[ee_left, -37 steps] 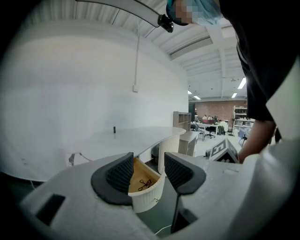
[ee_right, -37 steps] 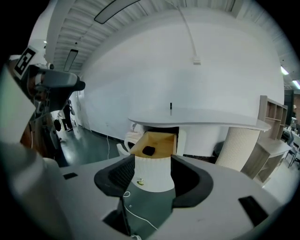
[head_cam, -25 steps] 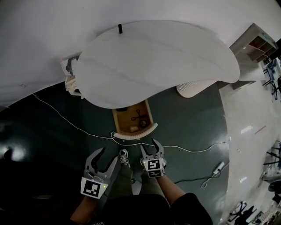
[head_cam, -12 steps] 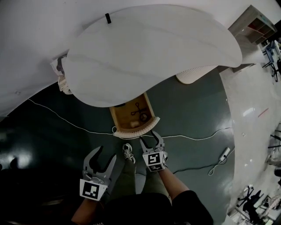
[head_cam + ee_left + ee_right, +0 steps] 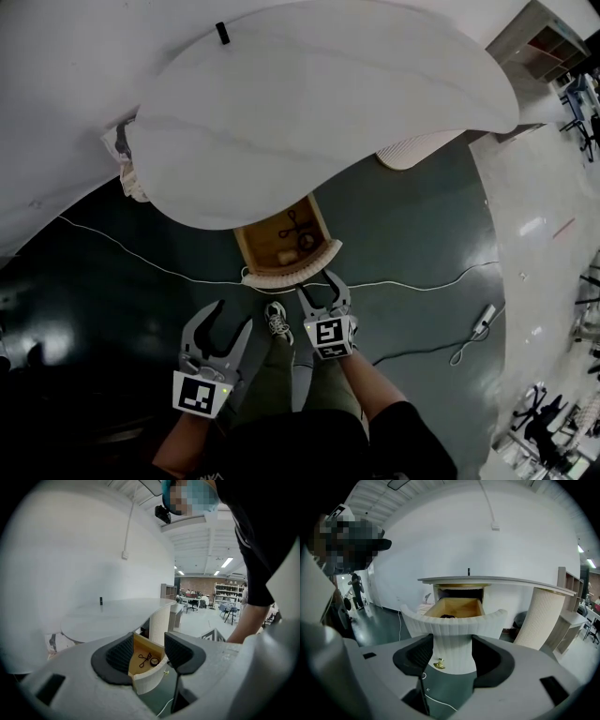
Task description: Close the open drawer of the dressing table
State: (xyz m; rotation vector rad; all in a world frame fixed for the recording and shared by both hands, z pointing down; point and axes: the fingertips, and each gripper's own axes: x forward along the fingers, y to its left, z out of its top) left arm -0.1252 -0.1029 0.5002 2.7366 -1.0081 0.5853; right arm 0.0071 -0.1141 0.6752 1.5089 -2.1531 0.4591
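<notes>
In the head view, the drawer (image 5: 286,246) stands pulled out from under the dressing table (image 5: 319,112), with its curved, ribbed front towards the person. The right gripper (image 5: 319,289) is just in front of that front with its jaws spread. Whether the tips touch it cannot be told here. The left gripper (image 5: 232,317) is lower and further left over the dark floor, jaws also spread, apart from the drawer.

In the left gripper view, the left gripper (image 5: 147,653) has its jaws apart and nothing between them. The drawer (image 5: 149,679) shows beyond the gap, its wooden inside holding small black items (image 5: 146,659).

In the right gripper view, the right gripper (image 5: 452,656) has its jaws wide. The drawer (image 5: 454,630) lies straight ahead, its front filling the gap but not gripped. A gold knob (image 5: 438,665) sits low near the left jaw.
</notes>
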